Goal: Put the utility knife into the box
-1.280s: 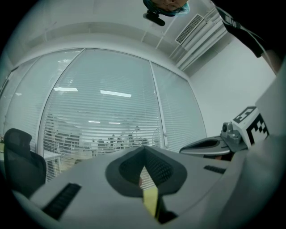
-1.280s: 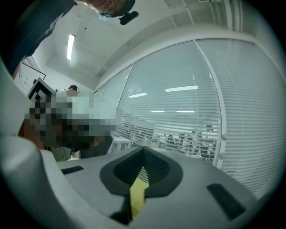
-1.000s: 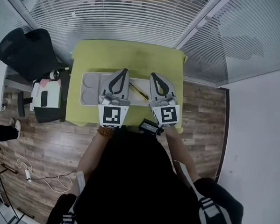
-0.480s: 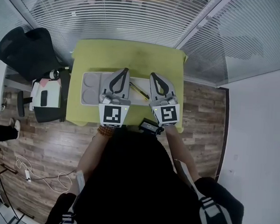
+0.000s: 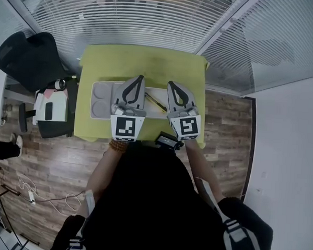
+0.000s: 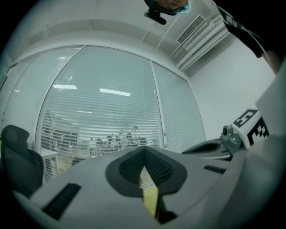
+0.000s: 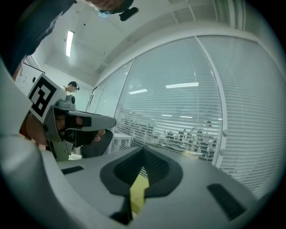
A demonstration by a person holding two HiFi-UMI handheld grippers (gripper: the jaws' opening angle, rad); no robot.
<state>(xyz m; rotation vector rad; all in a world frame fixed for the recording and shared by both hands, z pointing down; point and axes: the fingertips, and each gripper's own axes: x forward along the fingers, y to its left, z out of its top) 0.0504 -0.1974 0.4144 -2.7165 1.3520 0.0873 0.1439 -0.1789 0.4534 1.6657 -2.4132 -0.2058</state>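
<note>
Your left hand-held gripper [image 5: 140,79] and right hand-held gripper [image 5: 170,84] sit closed, empty; pickup not begun. Next, open one over the utility knife [image 5: 155,102].

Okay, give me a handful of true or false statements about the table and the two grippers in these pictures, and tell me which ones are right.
1. The left gripper and the right gripper both have their fingers together, with nothing between them. True.
2. The utility knife is clamped in the right gripper. False: in the head view it lies flat between the two grippers, and neither holds it.
3. The table has a green top. True.
4. The black office chair stands to the right of the table. False: in the head view it stands to the left.
5. The box has round hollows at its left end. True.
</note>
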